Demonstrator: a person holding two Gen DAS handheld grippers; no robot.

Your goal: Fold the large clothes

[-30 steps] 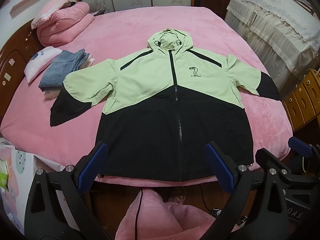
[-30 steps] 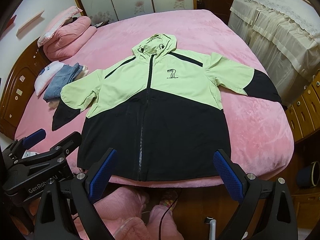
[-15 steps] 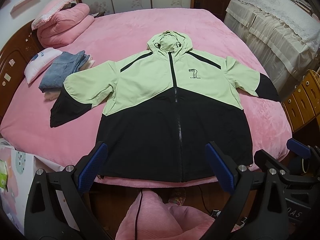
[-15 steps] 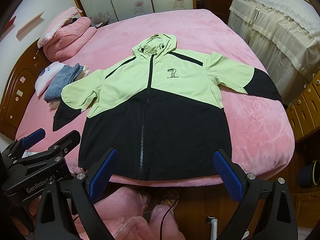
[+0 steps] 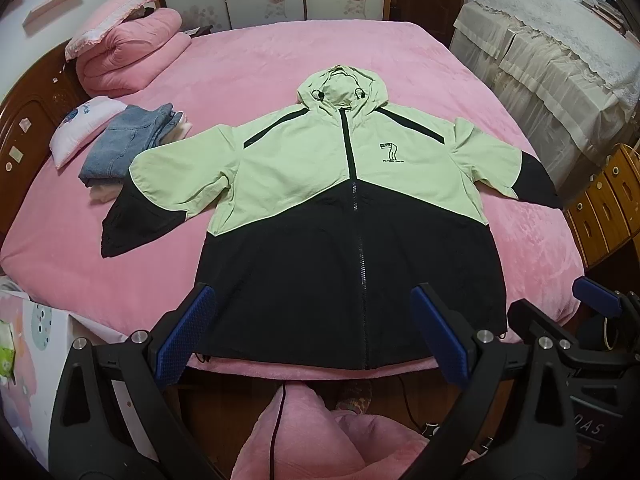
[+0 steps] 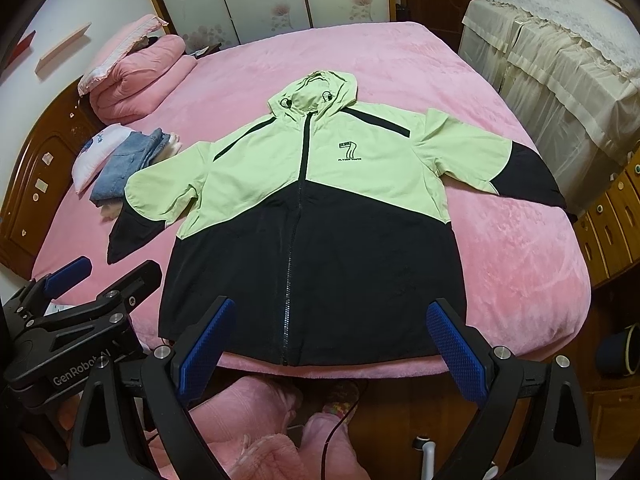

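Left gripper (image 5: 308, 332): jaws released, empty, hanging over the near hem toward the left black sleeve (image 5: 136, 224). Hooded windbreaker (image 6: 316, 216) spread face-up on the pink bed (image 6: 520, 264), zipped, long axis running from hem to hood, straight ahead. Right gripper (image 6: 334, 340): jaws likewise spread, nearer the right sleeve (image 6: 516, 172). Right cuff reaching the bed edge, its end hard to make out; black folds hard to read.

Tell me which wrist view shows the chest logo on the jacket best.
The right wrist view: the "7" logo sits nearer the centre, its lettering larger and crisper. The left wrist view shows the same logo smaller, lettering blurrier.
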